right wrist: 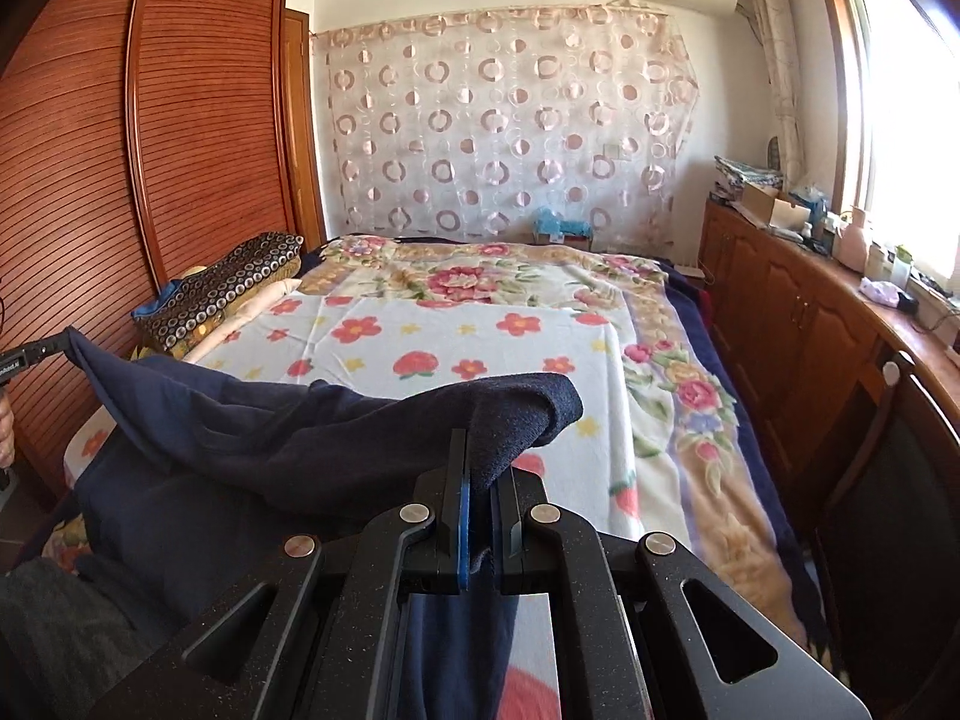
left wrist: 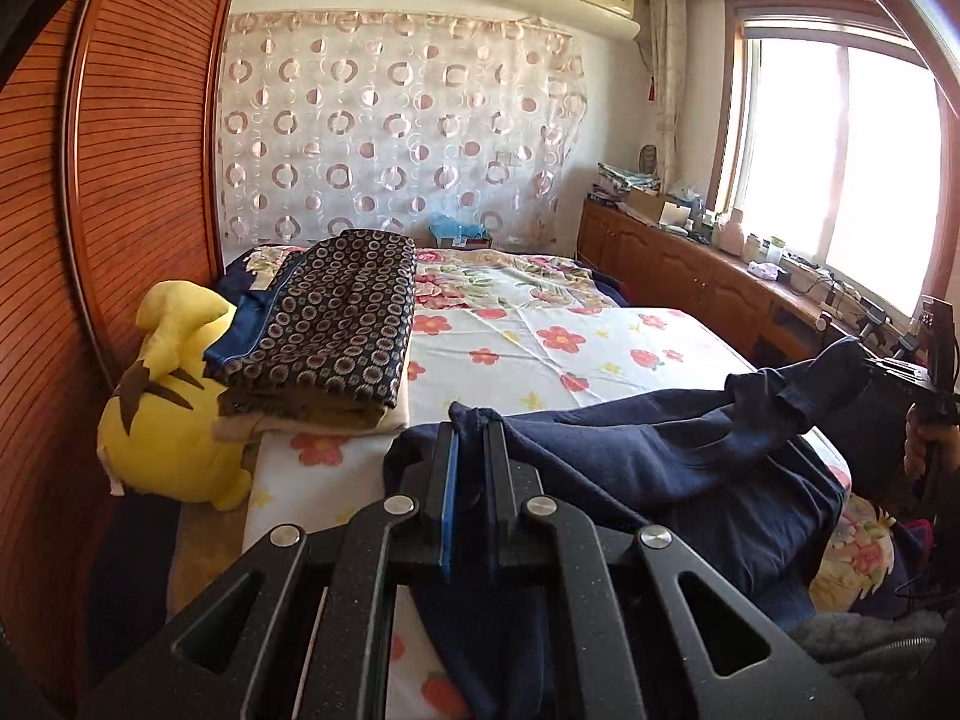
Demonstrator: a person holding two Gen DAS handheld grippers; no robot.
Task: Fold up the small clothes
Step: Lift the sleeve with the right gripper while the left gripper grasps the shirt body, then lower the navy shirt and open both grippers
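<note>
Left gripper point(left wrist: 473, 429): jaws narrow, clamped on one corner of the navy garment point(left wrist: 660, 456); cloth bunches up between the pads and hangs below them.
Right gripper point(right wrist: 480, 462): jaws pinched tight on the opposite corner, a thick fold of the garment point(right wrist: 288, 438) draped over the tips.
Garment: held up between the two tools above the near edge of the bed point(right wrist: 480, 312), sagging in the middle; its lower part trails toward the person.
Long axis: the held edge runs side to side, from one gripper across to the other, roughly parallel to the near edge of the bed.
Direction to the bed: the open floral sheet lies straight ahead of both tools and a little below them.
Nearer hand: neither looks clearly ahead; the two corners seem about level.
Next move, by my reading: carry both corners forward together and lay the cloth flat on the sheet.
Beside the path: folded quilt point(left wrist: 336, 324) and yellow plush point(left wrist: 174, 396) on the left, near the left gripper.
</note>
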